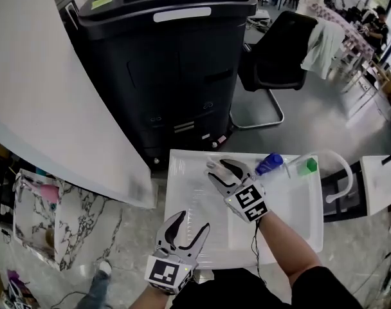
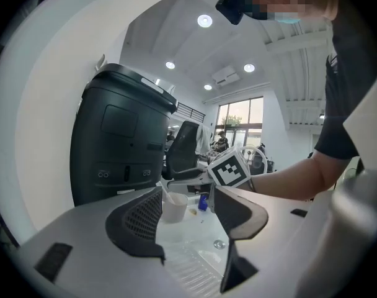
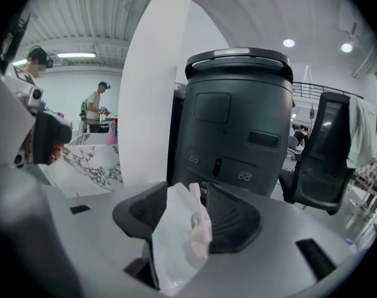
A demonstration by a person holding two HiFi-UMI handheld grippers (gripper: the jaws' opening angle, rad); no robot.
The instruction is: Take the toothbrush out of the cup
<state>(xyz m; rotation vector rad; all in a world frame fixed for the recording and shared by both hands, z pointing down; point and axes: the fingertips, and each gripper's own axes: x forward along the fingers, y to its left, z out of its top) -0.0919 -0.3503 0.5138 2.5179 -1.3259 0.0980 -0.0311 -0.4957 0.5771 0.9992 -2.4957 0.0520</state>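
In the left gripper view a white cup (image 2: 174,208) stands on the white basin (image 2: 195,262), and a pale toothbrush (image 2: 165,195) leans out of it to the left. My right gripper (image 1: 220,170) reaches over the cup from the right. In the right gripper view its jaws (image 3: 187,194) press on a white-and-pink toothbrush (image 3: 198,228) standing between them. In the head view this gripper hides the cup. My left gripper (image 1: 190,221) hovers open over the basin's near left part, pointing at the cup, with nothing between its fingers (image 2: 139,222).
A blue bottle (image 1: 269,164), a green object (image 1: 307,167) and a white tap (image 1: 340,172) sit at the basin's far right. A tall black machine (image 1: 163,63) stands behind the basin (image 1: 195,192), with an office chair (image 1: 279,50) beside it. A marble counter (image 1: 67,217) is on the left.
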